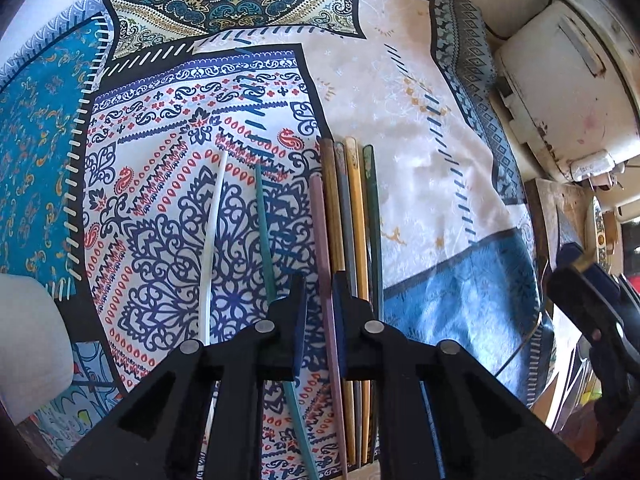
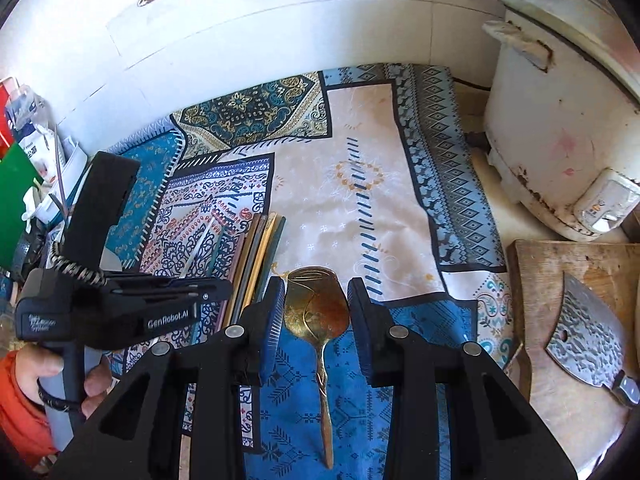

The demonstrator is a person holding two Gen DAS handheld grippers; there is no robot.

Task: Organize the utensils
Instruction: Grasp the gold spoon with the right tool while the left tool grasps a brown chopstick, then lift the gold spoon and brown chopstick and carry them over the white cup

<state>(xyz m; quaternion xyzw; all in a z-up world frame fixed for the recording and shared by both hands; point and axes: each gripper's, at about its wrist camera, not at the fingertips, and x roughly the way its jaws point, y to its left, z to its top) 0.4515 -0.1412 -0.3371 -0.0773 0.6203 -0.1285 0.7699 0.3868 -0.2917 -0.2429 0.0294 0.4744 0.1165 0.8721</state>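
Open patterned cloth (image 2: 360, 152) lies ahead of the brass spoon (image 2: 316, 312), bare up to the tiled wall (image 2: 240, 40); to the right the white cooker (image 2: 560, 128) and the wooden board (image 2: 560, 280) bearing the cleaver (image 2: 588, 332) close that side; left, the row of chopsticks (image 1: 352, 208) and the other gripper's body (image 2: 112, 304) block passage.

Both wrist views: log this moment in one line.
left gripper: astride pink chopstick | right gripper: open around brass spoon | neither lifted

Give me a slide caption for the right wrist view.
Open right claw straddles a brass spoon lying on the patterned cloth, chopsticks lined up beside it.
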